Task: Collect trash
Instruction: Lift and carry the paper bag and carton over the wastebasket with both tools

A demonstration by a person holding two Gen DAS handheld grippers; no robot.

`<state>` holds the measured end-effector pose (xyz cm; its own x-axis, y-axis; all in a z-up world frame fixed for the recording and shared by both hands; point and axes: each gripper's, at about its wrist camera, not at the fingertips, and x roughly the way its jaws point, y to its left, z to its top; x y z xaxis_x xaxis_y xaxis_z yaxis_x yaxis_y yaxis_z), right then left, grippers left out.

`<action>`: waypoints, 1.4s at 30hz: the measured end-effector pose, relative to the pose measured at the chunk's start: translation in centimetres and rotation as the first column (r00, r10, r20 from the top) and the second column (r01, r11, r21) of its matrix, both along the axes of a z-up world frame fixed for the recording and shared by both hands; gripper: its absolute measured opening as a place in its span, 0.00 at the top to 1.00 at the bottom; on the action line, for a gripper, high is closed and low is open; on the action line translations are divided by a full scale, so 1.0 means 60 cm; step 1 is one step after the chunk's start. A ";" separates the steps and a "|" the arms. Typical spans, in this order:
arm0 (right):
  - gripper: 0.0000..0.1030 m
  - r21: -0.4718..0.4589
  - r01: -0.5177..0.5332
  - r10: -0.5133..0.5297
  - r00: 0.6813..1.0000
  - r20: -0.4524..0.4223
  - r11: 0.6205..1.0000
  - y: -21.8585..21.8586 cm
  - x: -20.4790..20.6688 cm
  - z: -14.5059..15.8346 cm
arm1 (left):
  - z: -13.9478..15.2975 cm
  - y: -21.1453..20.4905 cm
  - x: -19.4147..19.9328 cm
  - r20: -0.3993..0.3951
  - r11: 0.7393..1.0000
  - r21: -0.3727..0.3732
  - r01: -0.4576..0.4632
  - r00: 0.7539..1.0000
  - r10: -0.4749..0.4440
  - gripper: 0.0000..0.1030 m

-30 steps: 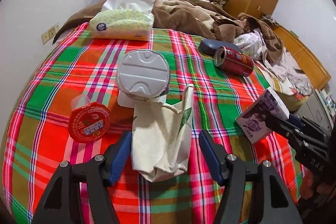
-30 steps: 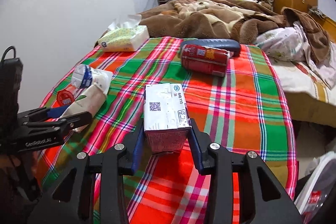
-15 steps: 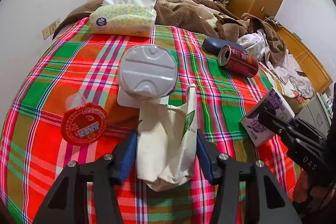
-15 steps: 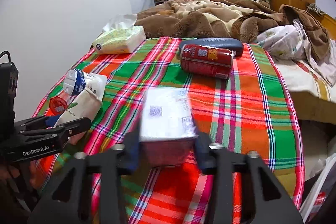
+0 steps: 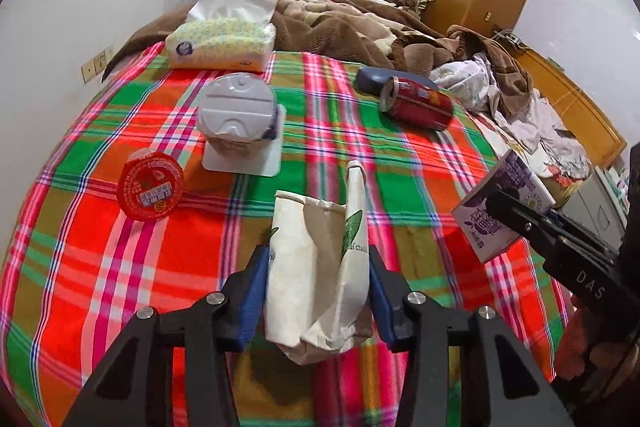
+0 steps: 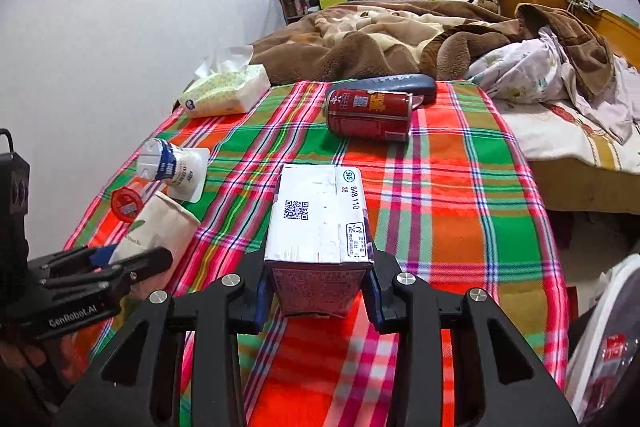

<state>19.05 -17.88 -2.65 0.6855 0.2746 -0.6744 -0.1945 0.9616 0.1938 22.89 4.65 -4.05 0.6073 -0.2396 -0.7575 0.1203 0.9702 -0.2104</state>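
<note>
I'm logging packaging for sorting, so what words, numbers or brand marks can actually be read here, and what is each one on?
"SIG", "848 110", "35": top of the white drink carton in the right hand-held gripper.
"GenRobot.AI": black body of the left hand-held gripper.
"DAS": black body of the right hand-held gripper, seen from the left wrist.
Crumpled cream paper bag: green print, partly "chao", unclear.
Red can, red-lidded cup: too small.

A plaid bedspread [image 5: 120, 267] bears a red can [image 5: 418, 101], tissue pack [image 5: 222, 45] and yogurt cup [image 5: 236, 117].
</note>
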 end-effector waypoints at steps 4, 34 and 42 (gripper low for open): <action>0.63 0.000 0.009 -0.009 1.000 0.022 1.000 -0.013 -0.024 0.011 | 0.016 -0.025 -0.027 0.017 1.000 -0.004 0.027 0.999 -0.027 0.55; 0.63 0.019 0.235 -0.235 0.962 0.141 0.972 -0.205 -0.175 0.059 | 0.111 -0.285 -0.170 0.159 0.954 0.047 0.295 0.941 -0.298 0.55; 0.63 0.002 0.322 -0.319 0.937 0.141 0.947 -0.265 -0.204 0.055 | 0.111 -0.376 -0.186 0.163 0.921 0.065 0.384 0.906 -0.390 0.55</action>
